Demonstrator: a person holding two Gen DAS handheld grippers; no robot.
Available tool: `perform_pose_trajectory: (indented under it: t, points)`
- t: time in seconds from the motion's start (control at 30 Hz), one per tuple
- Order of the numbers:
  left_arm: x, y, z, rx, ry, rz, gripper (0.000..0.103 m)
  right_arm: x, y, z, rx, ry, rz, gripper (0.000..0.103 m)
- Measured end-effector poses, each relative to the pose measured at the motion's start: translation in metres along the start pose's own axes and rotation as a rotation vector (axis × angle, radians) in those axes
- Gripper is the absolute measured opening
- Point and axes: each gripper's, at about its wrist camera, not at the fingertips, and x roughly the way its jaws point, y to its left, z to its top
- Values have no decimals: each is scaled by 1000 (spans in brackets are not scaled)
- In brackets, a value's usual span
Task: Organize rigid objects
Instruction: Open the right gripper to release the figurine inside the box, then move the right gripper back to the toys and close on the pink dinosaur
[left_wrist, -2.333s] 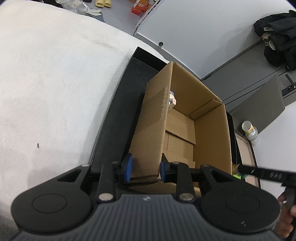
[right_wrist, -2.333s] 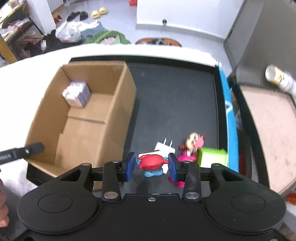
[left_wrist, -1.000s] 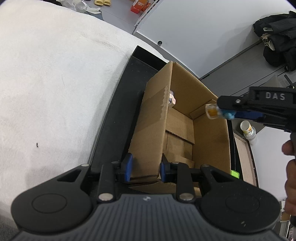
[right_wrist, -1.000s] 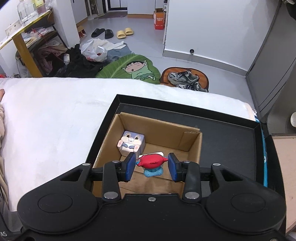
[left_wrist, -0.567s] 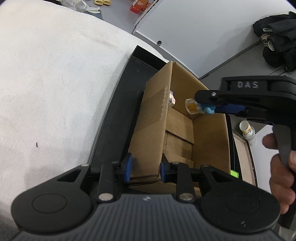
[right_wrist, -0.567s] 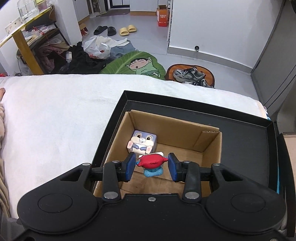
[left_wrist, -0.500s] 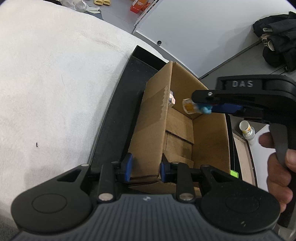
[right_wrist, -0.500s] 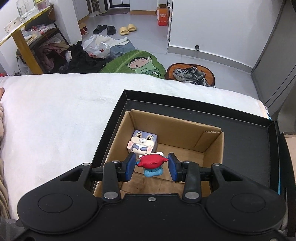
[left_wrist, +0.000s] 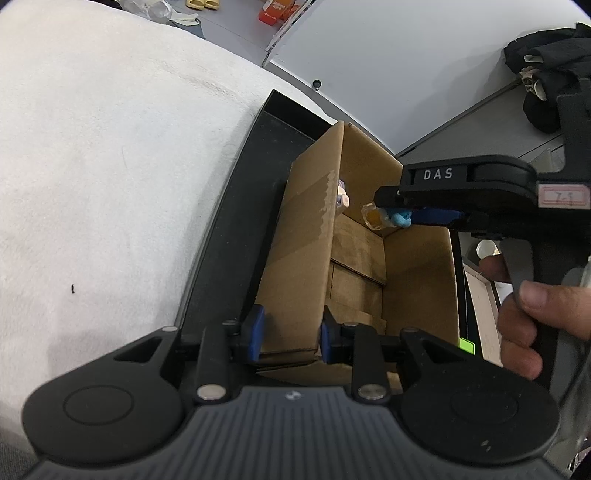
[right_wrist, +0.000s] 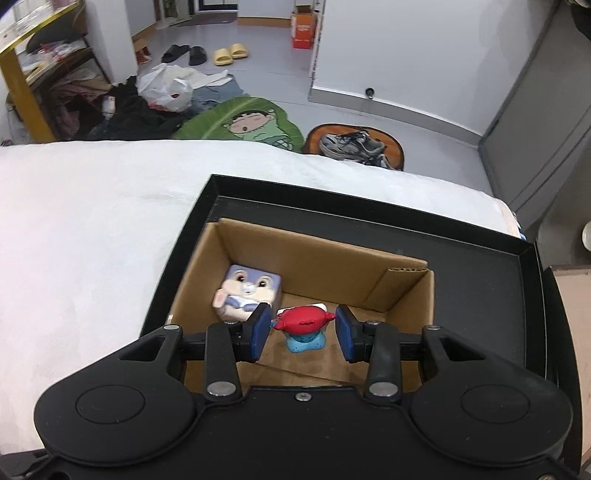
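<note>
Low centre of left wrist view: left tongs (left_wrist: 291, 334) clamped on near wall of cardboard box (left_wrist: 295, 236), steadying it inside black tray (left_wrist: 243, 206) on white-covered counter (left_wrist: 110, 166).

Centre right of same view: right tongs (left_wrist: 388, 218) above open box, closed on small figurine (left_wrist: 400, 218), clear of box floor.

Lower centre of right wrist view: red-topped, blue-based figurine (right_wrist: 303, 321) pinched across its red top between blue pads (right_wrist: 258, 332), pads touching both tips. Just left of it, against left wall of box: bunny-face cube (right_wrist: 249, 291).

Handling, judged:
- Figurine: rigid moulded plastic or resin by the look, light, glossy, so likely slippery.
- Thin protruding tips probably the fragile part; a light squeeze only.
- Better hold across broader body than on the tips, if regrasped.
- Worth lowering close to box floor before release, into free space right of cube, to avoid bounce or tipping.
- Box wall: thin corrugated card, likely to flex under hard clamping.
</note>
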Motion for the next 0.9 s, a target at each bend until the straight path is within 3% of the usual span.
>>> perform_pose_trajectory:
  t: [0.17, 0.23, 0.3, 0.9]
  points:
    - [0, -1, 0, 1, 0, 0, 28, -6, -6, -5, 8, -23, -10, 41]
    - [0, -1, 0, 4, -5, 4, 28, -11, -10, -4, 29, -21, 11, 50]
    - [1, 0, 0, -5, -2, -1, 28, -19, -13, -5, 28, -35, 15, 52]
    - [0, -1, 0, 2, -10, 9, 28, -60, -39, -27, -1, -17, 15, 54]
